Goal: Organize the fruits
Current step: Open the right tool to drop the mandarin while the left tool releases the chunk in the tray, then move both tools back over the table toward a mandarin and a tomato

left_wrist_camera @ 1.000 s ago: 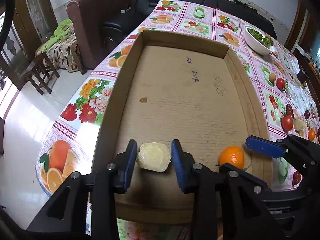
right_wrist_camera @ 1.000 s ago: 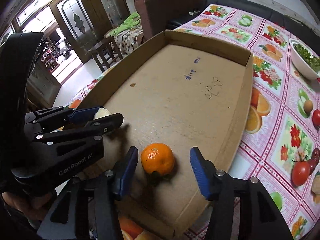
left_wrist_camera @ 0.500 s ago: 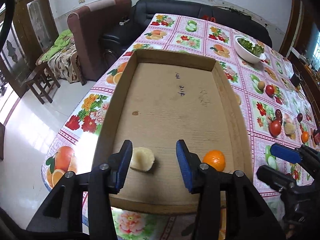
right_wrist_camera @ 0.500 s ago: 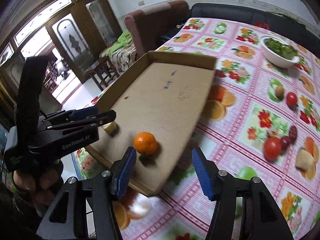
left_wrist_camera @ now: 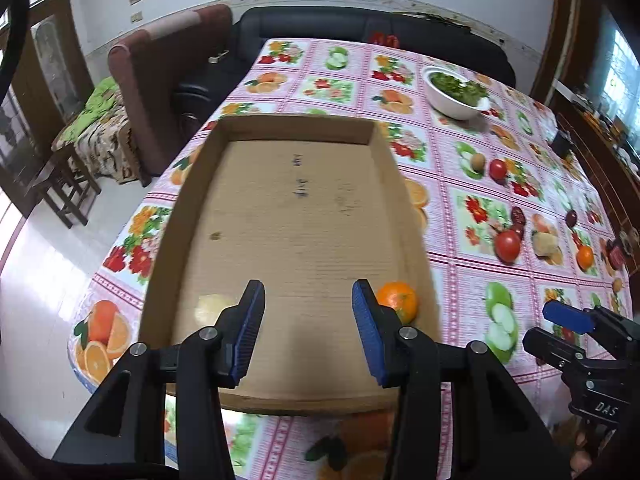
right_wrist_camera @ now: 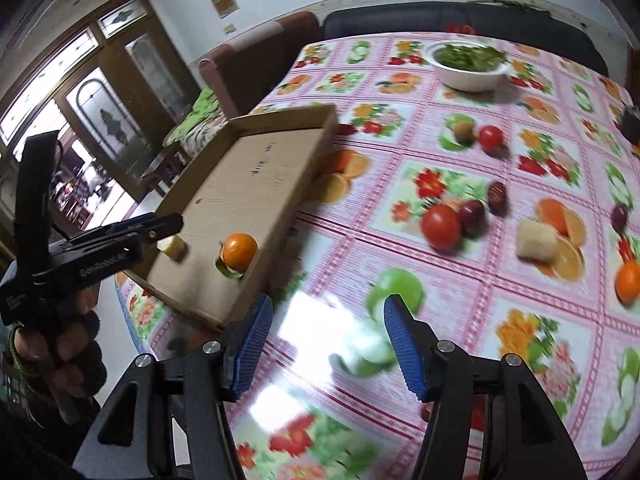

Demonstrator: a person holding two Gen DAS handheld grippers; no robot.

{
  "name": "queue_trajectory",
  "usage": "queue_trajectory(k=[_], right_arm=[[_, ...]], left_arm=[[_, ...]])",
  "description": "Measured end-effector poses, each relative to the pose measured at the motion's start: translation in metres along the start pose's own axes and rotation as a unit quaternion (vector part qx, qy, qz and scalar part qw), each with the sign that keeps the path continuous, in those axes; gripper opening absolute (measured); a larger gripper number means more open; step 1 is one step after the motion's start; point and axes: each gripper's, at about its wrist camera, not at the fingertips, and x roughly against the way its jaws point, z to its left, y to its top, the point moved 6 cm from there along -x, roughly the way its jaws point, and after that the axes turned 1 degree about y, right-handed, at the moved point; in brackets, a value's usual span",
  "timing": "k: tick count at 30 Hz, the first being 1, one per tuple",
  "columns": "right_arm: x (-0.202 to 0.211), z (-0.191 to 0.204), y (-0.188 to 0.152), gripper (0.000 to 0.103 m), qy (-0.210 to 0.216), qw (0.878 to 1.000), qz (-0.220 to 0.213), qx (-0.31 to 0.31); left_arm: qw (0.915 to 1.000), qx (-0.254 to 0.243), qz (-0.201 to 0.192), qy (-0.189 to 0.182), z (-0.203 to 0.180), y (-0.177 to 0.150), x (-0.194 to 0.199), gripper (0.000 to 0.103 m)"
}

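A shallow cardboard tray (left_wrist_camera: 192,200) lies on the fruit-print tablecloth. In it are a pale yellow fruit piece (left_wrist_camera: 212,307) at the near left and an orange (left_wrist_camera: 398,300) at the near right; both also show in the right wrist view, the piece (right_wrist_camera: 173,246) and the orange (right_wrist_camera: 239,252). My left gripper (left_wrist_camera: 307,328) is open and empty above the tray's near end. My right gripper (right_wrist_camera: 327,344) is open and empty over the tablecloth, right of the tray. Loose fruit lies on the cloth: a tomato (right_wrist_camera: 440,226), a pale chunk (right_wrist_camera: 536,244), an orange (right_wrist_camera: 628,282).
A white bowl of greens (left_wrist_camera: 456,96) stands at the far side of the table. More small fruit, a tomato (left_wrist_camera: 498,169) and a brown one (left_wrist_camera: 477,161), lies mid-right. A sofa and armchair (left_wrist_camera: 172,80) stand beyond the table's far edge; the floor drops off at left.
Both grippers have let go and pulled back from the tray. The fruit piece and the orange stay in the tray. The right gripper has swung right over the tablecloth.
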Motion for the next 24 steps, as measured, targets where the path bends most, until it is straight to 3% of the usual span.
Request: queue_trajectory(k=[13, 24], right_arm=[[0.034, -0.058, -0.037, 0.06, -0.025, 0.997, -0.016, -0.073], [0.068, -0.126, -0.052, 0.06, -0.071, 0.987, -0.045, -0.138]], left_arm=[[0.9978, -0.048, 0.006, -0.046, -0.065, -0.001, 0.009, 0.044], [0.9896, -0.097, 0.034, -0.1, -0.139, -0.009, -0.004, 0.044]])
